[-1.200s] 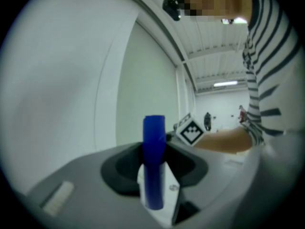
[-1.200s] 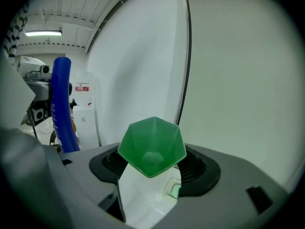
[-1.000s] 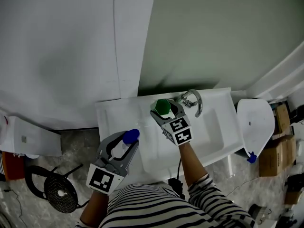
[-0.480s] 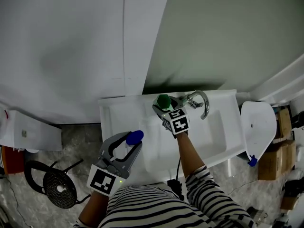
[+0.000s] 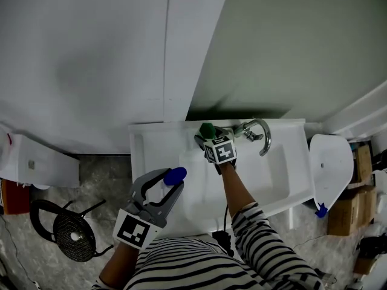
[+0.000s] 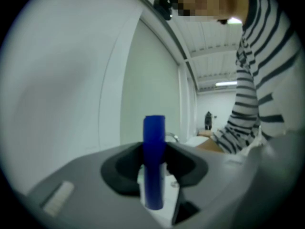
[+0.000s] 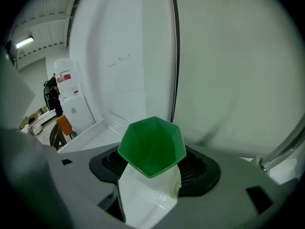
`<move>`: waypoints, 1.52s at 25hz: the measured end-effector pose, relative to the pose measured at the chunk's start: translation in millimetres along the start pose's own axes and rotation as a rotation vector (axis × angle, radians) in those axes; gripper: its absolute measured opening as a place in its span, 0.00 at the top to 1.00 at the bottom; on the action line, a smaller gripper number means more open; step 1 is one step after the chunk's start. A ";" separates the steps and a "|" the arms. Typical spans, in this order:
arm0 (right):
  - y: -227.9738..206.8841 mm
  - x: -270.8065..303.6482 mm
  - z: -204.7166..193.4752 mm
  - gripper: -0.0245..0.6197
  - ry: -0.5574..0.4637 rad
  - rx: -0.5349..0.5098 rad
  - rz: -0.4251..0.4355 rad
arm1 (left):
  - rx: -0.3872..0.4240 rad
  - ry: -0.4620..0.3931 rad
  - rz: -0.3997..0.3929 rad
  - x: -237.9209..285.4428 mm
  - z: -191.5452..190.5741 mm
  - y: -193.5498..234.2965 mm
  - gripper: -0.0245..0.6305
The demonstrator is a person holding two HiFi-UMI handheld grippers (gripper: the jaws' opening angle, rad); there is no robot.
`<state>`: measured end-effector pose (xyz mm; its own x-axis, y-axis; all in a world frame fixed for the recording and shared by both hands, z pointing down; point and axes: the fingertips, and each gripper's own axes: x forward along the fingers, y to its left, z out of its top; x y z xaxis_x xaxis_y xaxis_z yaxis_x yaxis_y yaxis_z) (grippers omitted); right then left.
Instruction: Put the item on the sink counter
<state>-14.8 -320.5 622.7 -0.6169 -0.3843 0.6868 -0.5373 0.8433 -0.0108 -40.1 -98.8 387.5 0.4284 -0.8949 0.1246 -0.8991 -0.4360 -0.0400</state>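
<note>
Bottles at the sink (image 5: 285, 169)
Left gripper (image 5: 171, 182) grips blue-capped bottle (image 6: 154, 162) (near side); right gripper (image 5: 209, 135) grips green-capped bottle (image 7: 152, 148) by the faucet (image 5: 261, 135).

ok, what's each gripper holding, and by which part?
Left gripper: blue-capped item, spot unclear. Right gripper: green-capped bottle, by its white body under the cap.

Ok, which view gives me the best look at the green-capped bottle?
The right gripper view: the green-capped bottle fills the middle, hexagonal cap and white body clear, jaws closed on it. The head view shows only its small green cap by the tap. The left gripper view does not show it.
</note>
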 end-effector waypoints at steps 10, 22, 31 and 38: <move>-3.6 27.4 -23.3 0.47 0.068 0.012 0.003 | -0.002 0.017 -0.002 4.3 -6.2 -0.7 0.73; -4.1 34.5 -26.6 0.47 0.057 -0.019 -0.007 | 0.007 0.025 -0.008 9.0 -6.0 1.5 0.73; -3.5 36.2 -29.1 0.47 0.060 -0.036 -0.011 | 0.008 0.027 -0.006 7.3 -7.2 0.7 0.73; 1.9 34.0 -26.5 0.47 0.047 -0.045 0.004 | 0.008 0.026 -0.001 5.9 -6.9 1.8 0.73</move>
<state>-21.6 -322.0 665.3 -0.5911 -0.3634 0.7201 -0.5073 0.8616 0.0184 -39.8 -104.2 395.0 0.4269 -0.8918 0.1502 -0.8978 -0.4378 -0.0480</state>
